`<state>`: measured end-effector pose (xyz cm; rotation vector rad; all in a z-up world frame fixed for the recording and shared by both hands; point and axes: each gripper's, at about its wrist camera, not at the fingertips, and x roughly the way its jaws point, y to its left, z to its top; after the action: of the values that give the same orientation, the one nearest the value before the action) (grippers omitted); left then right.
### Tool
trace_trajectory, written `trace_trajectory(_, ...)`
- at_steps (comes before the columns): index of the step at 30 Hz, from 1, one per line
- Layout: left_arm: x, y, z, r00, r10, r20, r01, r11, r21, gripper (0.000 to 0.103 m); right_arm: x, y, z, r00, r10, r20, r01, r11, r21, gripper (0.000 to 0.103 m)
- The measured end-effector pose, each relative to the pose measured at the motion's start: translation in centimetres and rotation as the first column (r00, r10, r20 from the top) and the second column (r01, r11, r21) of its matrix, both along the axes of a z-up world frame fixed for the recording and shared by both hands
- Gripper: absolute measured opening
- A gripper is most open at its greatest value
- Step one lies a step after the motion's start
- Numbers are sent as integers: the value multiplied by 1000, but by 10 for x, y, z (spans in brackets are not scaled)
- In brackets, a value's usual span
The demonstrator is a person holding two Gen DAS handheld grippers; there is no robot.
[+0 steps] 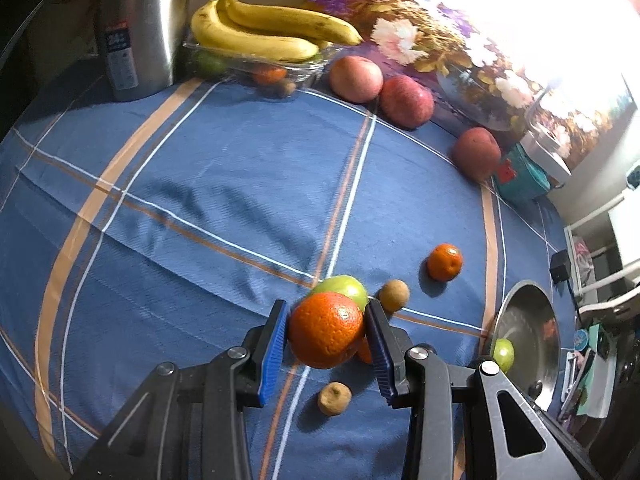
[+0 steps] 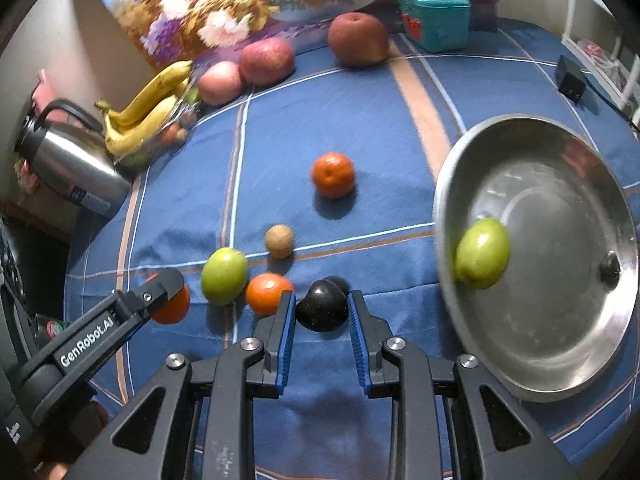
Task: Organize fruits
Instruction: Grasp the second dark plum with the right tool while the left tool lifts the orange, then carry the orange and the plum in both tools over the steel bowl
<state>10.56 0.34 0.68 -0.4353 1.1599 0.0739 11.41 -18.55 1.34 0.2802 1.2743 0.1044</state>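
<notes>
My left gripper (image 1: 326, 334) is shut on an orange (image 1: 325, 334), lifted off the blue checked cloth. My right gripper (image 2: 322, 312) is shut on a dark plum (image 2: 321, 309), also held above the cloth. The left gripper (image 2: 170, 300) shows at the left of the right wrist view with its orange (image 2: 176, 309). On the cloth lie a green fruit (image 2: 224, 276), an orange (image 2: 267, 294), a small brown fruit (image 2: 279, 241) and another orange (image 2: 333, 175). A steel bowl (image 2: 560, 340) at the right holds one green fruit (image 2: 482, 253). A second brown fruit (image 1: 334, 399) lies below the left gripper.
At the back edge sit three red apples (image 2: 266, 60), a clear tray with bananas (image 1: 272, 32), a steel kettle (image 1: 140, 28), a teal box (image 2: 438, 20) and a flowered cloth (image 1: 460, 28). A black adapter (image 2: 570, 78) lies at the far right.
</notes>
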Motion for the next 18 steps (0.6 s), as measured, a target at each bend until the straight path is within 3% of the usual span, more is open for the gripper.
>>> trace_trajectory(10,0,-56,4,990,-139,9,138,990,34,41,0,-55,1,991,-132,2,132,991,-31,27)
trace_trajectory(18,-8,-120,4,955,-295,12,294,954,57,41,-6,-110,-1,966,-259,-7,259,964,-57,27)
